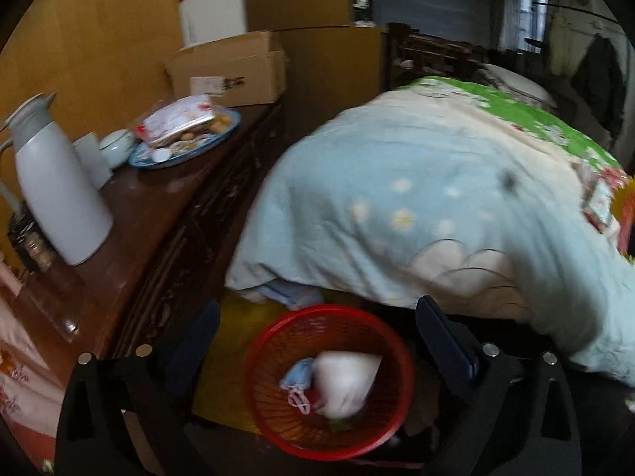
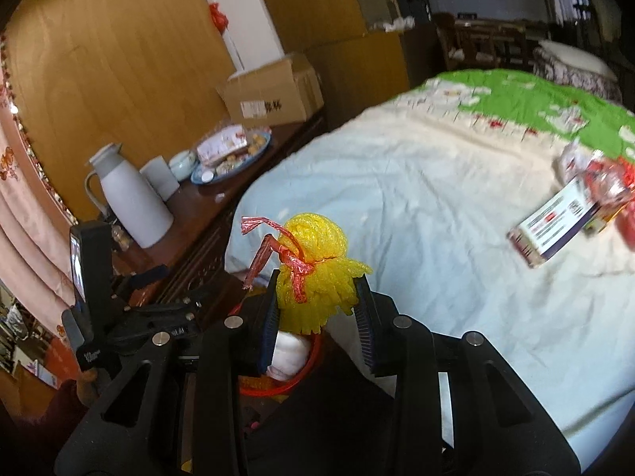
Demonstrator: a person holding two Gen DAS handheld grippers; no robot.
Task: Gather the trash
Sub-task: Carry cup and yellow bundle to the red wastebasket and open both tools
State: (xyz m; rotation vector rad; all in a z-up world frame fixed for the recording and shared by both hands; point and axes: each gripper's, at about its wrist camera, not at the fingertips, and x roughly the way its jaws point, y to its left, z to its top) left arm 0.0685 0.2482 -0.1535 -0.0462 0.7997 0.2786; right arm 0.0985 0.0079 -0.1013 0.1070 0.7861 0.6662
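Observation:
A red mesh waste basket (image 1: 329, 384) stands on the floor between the bed and the dresser. It holds a white bag (image 1: 349, 380) and a blue face mask (image 1: 297, 373). My left gripper (image 1: 317, 341) is open and empty, hovering just above the basket. My right gripper (image 2: 317, 297) is shut on a yellow foam net (image 2: 317, 269) tied with a red ribbon (image 2: 278, 254), held above the basket rim (image 2: 278, 388). A small box (image 2: 555, 226) and red wrappers (image 2: 607, 182) lie on the bed at the right.
A dark wooden dresser (image 1: 158, 214) at the left carries a white thermos jug (image 1: 55, 186), cups, a blue plate of snacks (image 1: 186, 135) and a cardboard box (image 1: 230, 67). The bed's light blue quilt (image 1: 436, 198) overhangs the basket. The left gripper's body shows in the right wrist view (image 2: 103, 297).

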